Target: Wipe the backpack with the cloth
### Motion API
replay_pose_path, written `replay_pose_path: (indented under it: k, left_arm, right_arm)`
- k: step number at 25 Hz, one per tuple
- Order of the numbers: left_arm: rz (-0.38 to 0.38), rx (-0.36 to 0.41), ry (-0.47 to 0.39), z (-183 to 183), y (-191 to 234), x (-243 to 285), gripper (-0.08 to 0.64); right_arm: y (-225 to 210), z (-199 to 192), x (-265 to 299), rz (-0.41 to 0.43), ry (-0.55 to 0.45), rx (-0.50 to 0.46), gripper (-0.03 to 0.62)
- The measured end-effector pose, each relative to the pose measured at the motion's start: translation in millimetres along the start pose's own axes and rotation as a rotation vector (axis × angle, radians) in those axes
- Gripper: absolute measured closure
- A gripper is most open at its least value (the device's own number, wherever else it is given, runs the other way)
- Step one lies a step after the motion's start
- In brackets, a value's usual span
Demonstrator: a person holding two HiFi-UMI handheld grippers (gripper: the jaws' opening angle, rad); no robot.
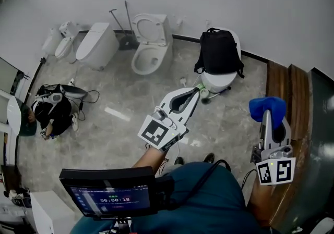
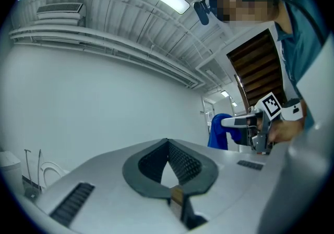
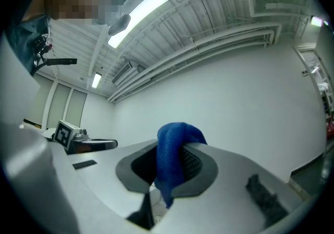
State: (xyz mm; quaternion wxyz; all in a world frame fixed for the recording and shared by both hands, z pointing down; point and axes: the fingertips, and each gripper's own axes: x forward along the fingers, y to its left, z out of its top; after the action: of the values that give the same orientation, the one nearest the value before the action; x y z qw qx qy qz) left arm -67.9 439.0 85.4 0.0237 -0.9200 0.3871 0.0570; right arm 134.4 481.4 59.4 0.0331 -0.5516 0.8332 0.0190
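backpack [image 1: 219,51] on white toilet [image 1: 215,81], seat mostly hidden. left gripper [image 1: 200,88] just below backpack, jaws together, empty. right gripper [image 1: 267,114], well right of backpack, clamps blue cloth [image 1: 266,105]. floor [image 1: 115,123] grey, possibly marble.

The grey marbled floor [image 1: 112,136] bears an open white toilet [image 1: 147,50] and a second toilet [image 1: 216,81] carrying the black backpack [image 1: 219,50].
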Motion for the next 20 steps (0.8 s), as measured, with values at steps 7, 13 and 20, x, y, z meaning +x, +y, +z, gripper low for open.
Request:
replay_pose_path:
  k: [7,13,20]
  left_arm:
    - [-0.056,-0.024,0.005,4,16,-59,0.557]
    - [-0.078,-0.029,-0.003,7,14,-93,0.557]
    - [-0.036,-0.032,-0.017,13,8,-106,0.557]
  right_arm:
    - [60,-3,-11,-0.076,0.032,-0.005,0.549]
    - [94,2,-30,-0.097,0.025,-0.01,0.548]
    - [104,11,-38,-0.051,0.022,-0.019,0.548]
